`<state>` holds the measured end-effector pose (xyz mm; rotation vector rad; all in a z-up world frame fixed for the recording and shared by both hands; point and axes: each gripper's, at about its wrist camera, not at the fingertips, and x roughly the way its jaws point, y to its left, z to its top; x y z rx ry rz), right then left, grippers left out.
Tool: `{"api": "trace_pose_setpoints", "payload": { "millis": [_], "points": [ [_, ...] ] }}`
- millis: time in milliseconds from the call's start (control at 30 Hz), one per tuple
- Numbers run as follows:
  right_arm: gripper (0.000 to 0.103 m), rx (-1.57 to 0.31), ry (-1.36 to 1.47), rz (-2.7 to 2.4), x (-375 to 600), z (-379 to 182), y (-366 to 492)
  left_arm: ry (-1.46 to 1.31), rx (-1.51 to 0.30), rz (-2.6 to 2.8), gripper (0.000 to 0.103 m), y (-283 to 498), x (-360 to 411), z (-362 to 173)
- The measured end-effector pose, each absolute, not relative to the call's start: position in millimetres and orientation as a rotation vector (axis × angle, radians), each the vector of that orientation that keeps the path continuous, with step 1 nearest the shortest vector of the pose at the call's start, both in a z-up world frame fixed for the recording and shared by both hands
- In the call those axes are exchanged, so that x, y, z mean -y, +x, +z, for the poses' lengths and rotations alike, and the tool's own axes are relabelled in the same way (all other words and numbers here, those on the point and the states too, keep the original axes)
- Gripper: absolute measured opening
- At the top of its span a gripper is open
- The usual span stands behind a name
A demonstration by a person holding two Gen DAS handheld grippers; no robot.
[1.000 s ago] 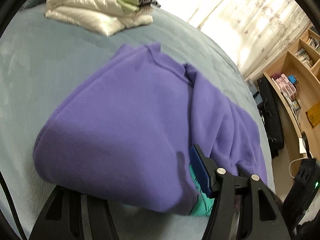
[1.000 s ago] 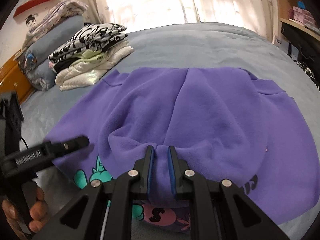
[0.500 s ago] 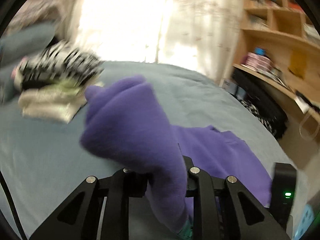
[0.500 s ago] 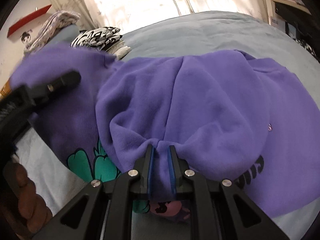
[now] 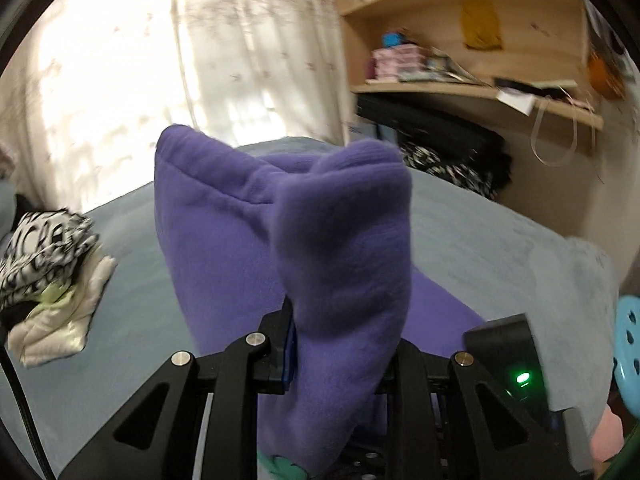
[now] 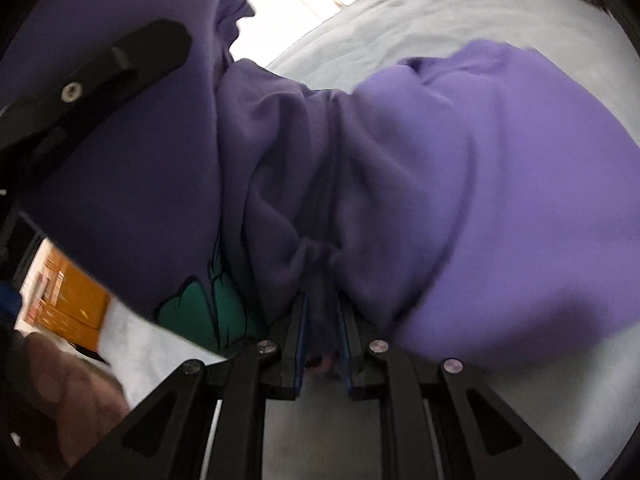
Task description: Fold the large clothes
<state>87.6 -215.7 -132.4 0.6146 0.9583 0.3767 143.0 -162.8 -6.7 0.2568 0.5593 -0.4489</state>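
A purple fleece sweatshirt (image 5: pixel 344 248) with a teal print (image 6: pixel 216 308) is lifted off the grey-blue bed (image 5: pixel 500 240). My left gripper (image 5: pixel 340 344) is shut on a thick fold of it, which stands up in front of the lens. My right gripper (image 6: pixel 322 320) is shut on a bunched edge of the same sweatshirt (image 6: pixel 500 184), which fills most of the right wrist view. The left gripper's black body (image 6: pixel 100 80) shows at the upper left of that view, against the cloth.
A stack of folded clothes (image 5: pixel 48 276) lies on the bed at the left. Curtains (image 5: pixel 200 60) hang behind the bed. Wooden shelves (image 5: pixel 460 40) and a dark bag (image 5: pixel 432 132) stand at the right. A light-blue stool (image 5: pixel 628 352) is at the right edge.
Both grippers have raised the sweatshirt off the bed. The left gripper, open beside it a second ago, has shut on a fold and swung up. The cloth now hangs close to the right lens.
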Motion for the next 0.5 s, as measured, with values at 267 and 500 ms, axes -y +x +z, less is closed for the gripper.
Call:
{"api": "trace_pose_setpoints", "payload": {
  "millis": [267, 500],
  "points": [
    [0.014, -0.935, 0.554, 0.073, 299.8, -117.2, 50.1, 0.28, -0.649, -0.502, 0.019, 144.0, 221.5, -24.6],
    [0.014, -0.847, 0.573, -0.091, 360.0, -104.0, 35.5, 0.347, -0.681, -0.556, 0.019, 136.2, 268.4, -42.6]
  ]
}}
